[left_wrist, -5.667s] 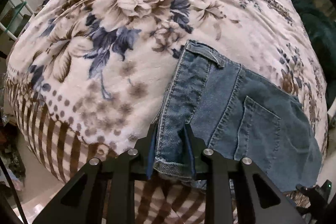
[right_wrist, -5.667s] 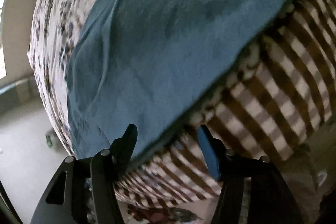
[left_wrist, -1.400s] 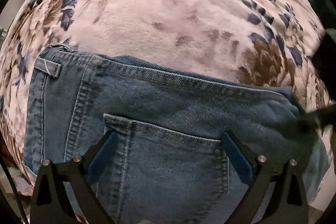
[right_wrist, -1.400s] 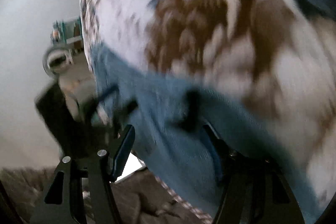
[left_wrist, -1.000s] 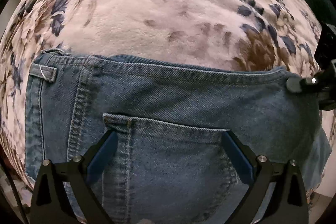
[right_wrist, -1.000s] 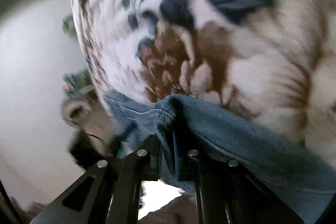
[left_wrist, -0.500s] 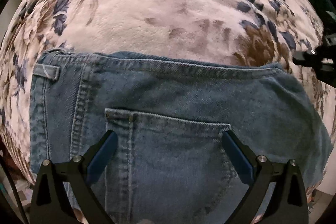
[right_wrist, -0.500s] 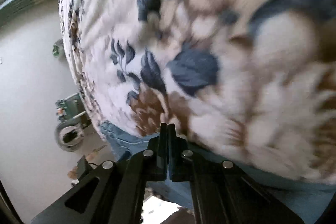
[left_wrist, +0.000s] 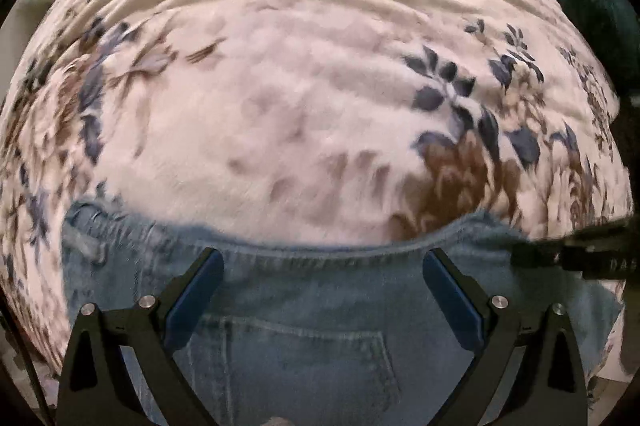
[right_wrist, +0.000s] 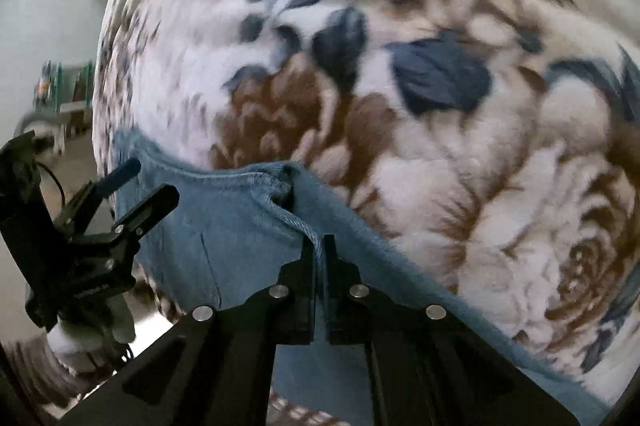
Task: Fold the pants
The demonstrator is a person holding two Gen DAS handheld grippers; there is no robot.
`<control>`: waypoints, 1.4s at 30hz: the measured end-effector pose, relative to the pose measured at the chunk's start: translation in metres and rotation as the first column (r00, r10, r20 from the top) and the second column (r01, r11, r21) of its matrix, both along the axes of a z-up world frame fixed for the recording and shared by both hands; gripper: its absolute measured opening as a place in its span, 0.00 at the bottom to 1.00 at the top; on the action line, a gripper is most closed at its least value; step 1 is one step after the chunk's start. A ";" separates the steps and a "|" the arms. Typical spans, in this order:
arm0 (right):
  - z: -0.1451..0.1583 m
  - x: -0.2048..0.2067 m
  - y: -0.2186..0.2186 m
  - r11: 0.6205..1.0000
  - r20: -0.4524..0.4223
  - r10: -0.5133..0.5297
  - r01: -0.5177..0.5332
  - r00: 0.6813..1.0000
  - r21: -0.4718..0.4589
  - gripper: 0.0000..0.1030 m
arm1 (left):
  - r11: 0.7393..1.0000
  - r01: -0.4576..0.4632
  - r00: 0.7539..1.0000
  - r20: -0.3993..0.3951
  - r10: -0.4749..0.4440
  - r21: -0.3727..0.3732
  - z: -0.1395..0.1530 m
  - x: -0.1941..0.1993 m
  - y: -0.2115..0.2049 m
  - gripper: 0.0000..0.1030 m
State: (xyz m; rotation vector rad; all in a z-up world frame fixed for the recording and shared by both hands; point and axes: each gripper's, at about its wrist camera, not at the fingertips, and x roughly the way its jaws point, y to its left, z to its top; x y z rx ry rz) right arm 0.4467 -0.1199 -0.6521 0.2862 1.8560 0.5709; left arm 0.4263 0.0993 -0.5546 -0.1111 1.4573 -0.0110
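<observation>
Two grippers on the jeans (left_wrist: 304,346), which lie on the flowered blanket (left_wrist: 288,98) at its near edge. Right gripper (right_wrist: 319,246) pinches the hem seam; left gripper (left_wrist: 320,290) spread wide above the back pocket (left_wrist: 300,358), holding nothing.

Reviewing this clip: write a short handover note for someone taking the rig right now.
Left tongs: open, hovering over the jeans near the back pocket, gripping nothing.
Right tongs: shut on the jeans' corner seam.
Jeans lie folded at the near edge of the floral blanket.
Done: a compact fold, as far as these views show.
Left: probably straighten that corner, then release.
</observation>
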 end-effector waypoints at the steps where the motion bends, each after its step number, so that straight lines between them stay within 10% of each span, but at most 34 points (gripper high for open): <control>1: -0.004 -0.002 -0.005 1.000 -0.007 -0.023 0.023 1.000 -0.005 0.02 | 1.000 0.005 1.000 -0.004 -0.005 -0.002 -0.004 0.006 -0.003 0.99; 7: -0.022 0.006 -0.047 0.984 -0.070 -0.179 0.180 0.981 0.004 0.13 | 0.998 0.057 0.998 -0.033 -0.057 0.007 -0.013 0.028 -0.017 0.99; 12: 0.038 -0.003 -0.130 0.954 0.126 -0.258 0.273 0.958 -0.126 0.59 | 0.989 0.151 0.989 0.007 -0.151 0.001 0.002 0.035 -0.055 0.99; 16: 0.066 -0.039 -0.181 0.908 0.201 -0.345 0.381 0.917 -0.175 0.59 | 0.972 0.235 0.972 0.000 -0.235 0.008 -0.007 0.028 -0.097 0.99; 20: 0.057 -0.062 -0.194 0.947 0.193 -0.190 0.231 0.963 -0.222 0.59 | 0.951 0.298 0.954 0.002 -0.299 0.082 -0.012 0.022 -0.124 0.99; 22: 0.043 -0.066 -0.180 0.959 0.182 -0.085 0.130 0.980 -0.252 0.54 | 0.948 0.300 0.954 -0.004 -0.301 0.105 -0.016 0.021 -0.131 0.99; 25: 0.027 -0.071 -0.166 0.941 0.205 0.087 -0.012 0.975 -0.339 0.03 | 0.947 0.291 0.957 -0.019 -0.291 0.139 -0.025 0.019 -0.134 0.99; 29: 0.031 -0.063 -0.171 0.884 0.304 0.139 0.020 0.943 -0.467 0.00 | 0.935 0.293 0.955 -0.021 -0.295 0.202 -0.044 0.026 -0.121 1.00; 33: 0.028 -0.058 -0.210 0.911 0.246 -0.097 0.186 0.964 -0.367 0.00 | 0.945 0.270 0.963 -0.042 -0.267 0.184 -0.048 0.034 -0.106 1.00; 35: 0.046 -0.064 -0.241 0.899 0.269 -0.253 0.329 0.929 -0.290 0.07 | 0.942 0.269 0.962 -0.011 -0.272 0.199 -0.031 0.035 -0.109 1.00; 38: 0.075 -0.097 -0.304 0.793 0.285 -0.533 0.588 0.797 -0.160 0.69 | 0.954 0.263 0.962 0.043 -0.271 0.146 0.007 0.022 -0.119 1.00; 42: 0.106 -0.208 -0.389 0.466 0.319 -0.831 0.883 0.456 -0.049 0.80 | 0.966 0.259 0.966 0.001 -0.259 -0.005 0.030 -0.013 -0.147 1.00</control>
